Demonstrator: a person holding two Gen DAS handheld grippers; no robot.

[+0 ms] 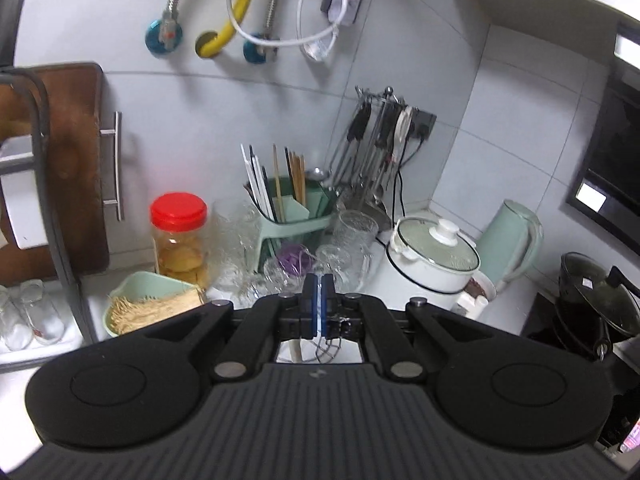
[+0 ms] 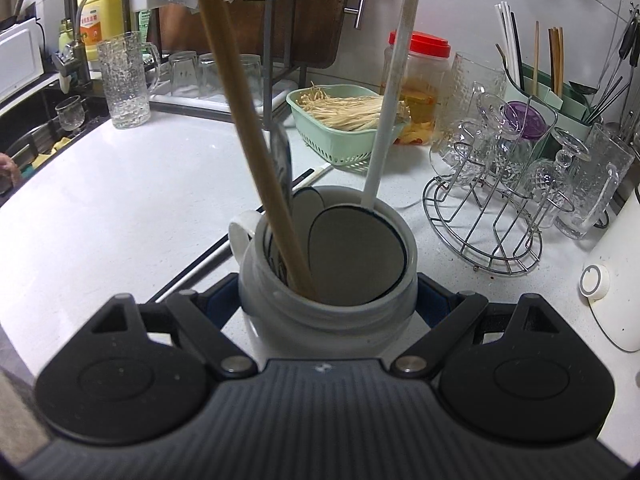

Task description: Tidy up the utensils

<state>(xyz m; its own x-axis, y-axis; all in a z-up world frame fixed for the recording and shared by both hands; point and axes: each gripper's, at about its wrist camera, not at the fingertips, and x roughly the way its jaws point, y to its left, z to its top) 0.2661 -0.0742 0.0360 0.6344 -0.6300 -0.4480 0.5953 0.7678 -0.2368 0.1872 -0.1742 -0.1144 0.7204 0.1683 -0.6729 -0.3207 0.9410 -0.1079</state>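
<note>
My right gripper (image 2: 328, 300) is shut on a white ceramic jar (image 2: 332, 320) that stands on the white counter (image 2: 120, 200). A wooden handle (image 2: 248, 128), a white-handled ladle (image 2: 384, 120) and a metal utensil (image 2: 282, 160) stick out of the jar. A black-and-white chopstick (image 2: 312, 174) lies on the counter behind it. My left gripper (image 1: 318, 292) is shut high above the counter, and I see nothing between its fingers. Through a gap under its linkage a wire whisk (image 1: 328, 350) shows. A green utensil holder (image 1: 296, 208) with chopsticks stands by the wall.
A green basket of enoki mushrooms (image 2: 340, 120), a red-lidded jar (image 2: 420, 80) and a wire rack of glasses (image 2: 492, 208) stand behind the white jar. A white pot (image 1: 436, 256), a kettle (image 1: 512, 240) and a wok (image 1: 596, 296) are at the right. A sink (image 2: 32, 136) is at the left.
</note>
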